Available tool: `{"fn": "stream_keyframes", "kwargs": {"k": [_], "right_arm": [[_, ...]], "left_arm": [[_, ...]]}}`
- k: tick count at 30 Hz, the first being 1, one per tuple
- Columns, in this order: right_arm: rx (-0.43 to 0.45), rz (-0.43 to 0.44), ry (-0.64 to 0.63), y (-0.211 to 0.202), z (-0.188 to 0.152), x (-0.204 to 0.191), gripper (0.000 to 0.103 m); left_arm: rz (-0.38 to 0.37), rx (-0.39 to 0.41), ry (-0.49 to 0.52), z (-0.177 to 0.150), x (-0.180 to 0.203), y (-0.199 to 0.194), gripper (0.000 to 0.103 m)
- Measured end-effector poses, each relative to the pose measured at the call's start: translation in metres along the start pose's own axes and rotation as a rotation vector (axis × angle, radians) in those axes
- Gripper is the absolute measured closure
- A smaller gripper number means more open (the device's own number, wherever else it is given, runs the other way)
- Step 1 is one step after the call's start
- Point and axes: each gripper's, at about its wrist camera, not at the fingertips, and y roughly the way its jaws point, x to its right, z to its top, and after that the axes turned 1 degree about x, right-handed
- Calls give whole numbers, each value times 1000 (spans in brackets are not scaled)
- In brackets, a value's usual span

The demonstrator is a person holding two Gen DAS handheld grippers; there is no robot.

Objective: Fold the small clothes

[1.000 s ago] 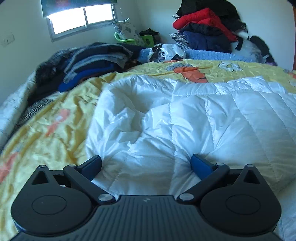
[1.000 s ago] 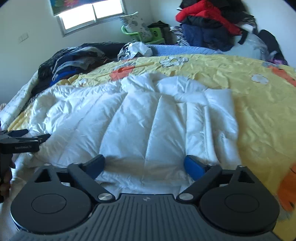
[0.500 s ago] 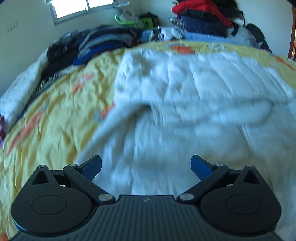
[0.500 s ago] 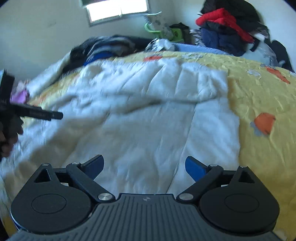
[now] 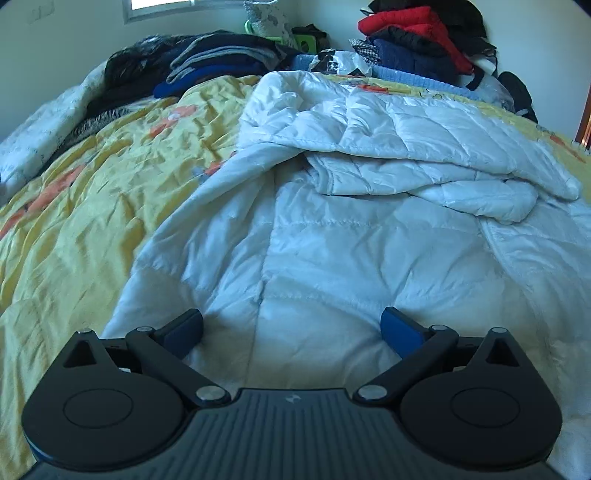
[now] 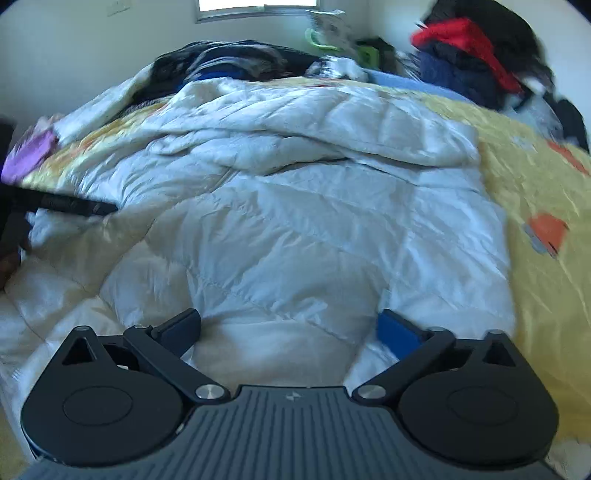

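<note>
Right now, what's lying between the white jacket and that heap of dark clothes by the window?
Only rumpled yellow bedspread lies between the white jacket and the dark clothes. The left wrist view shows it best.

You've got a bed (image 5: 74,229) with a yellow cover; the white jacket (image 5: 332,240) lies across it, dark clothes (image 5: 207,62) piled at the far end.

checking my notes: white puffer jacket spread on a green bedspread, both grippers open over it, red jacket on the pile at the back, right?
Not quite: the bedspread is yellow with orange patches, not green, as the left wrist view shows. The rest holds: the white puffer jacket lies on it, the left gripper and right gripper are open over it, and the red jacket tops the back pile.
</note>
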Motion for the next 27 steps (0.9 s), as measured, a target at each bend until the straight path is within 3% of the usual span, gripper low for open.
{"fn": "stream_keyframes", "kwargs": {"k": [6, 10, 13, 17, 23, 26, 27], "right_arm": [[74, 200, 524, -73, -33, 74, 1], [98, 245, 810, -106, -73, 117, 2], [81, 267, 874, -115, -90, 127, 8], [-27, 257, 873, -112, -99, 126, 15], [-122, 393, 905, -109, -120, 99, 25], [-129, 438, 919, -108, -129, 86, 39], [-123, 449, 940, -107, -133, 84, 53]], "left_arm": [[-34, 72, -161, -24, -64, -62, 0], [-27, 43, -401, -48, -121, -79, 0], [-45, -17, -557, -67, -151, -75, 0], [-112, -17, -551, -72, -153, -82, 0], [-366, -91, -623, -82, -160, -82, 0], [-447, -127, -685, -90, -165, -82, 0], [-465, -138, -709, -92, -167, -82, 1]]}}
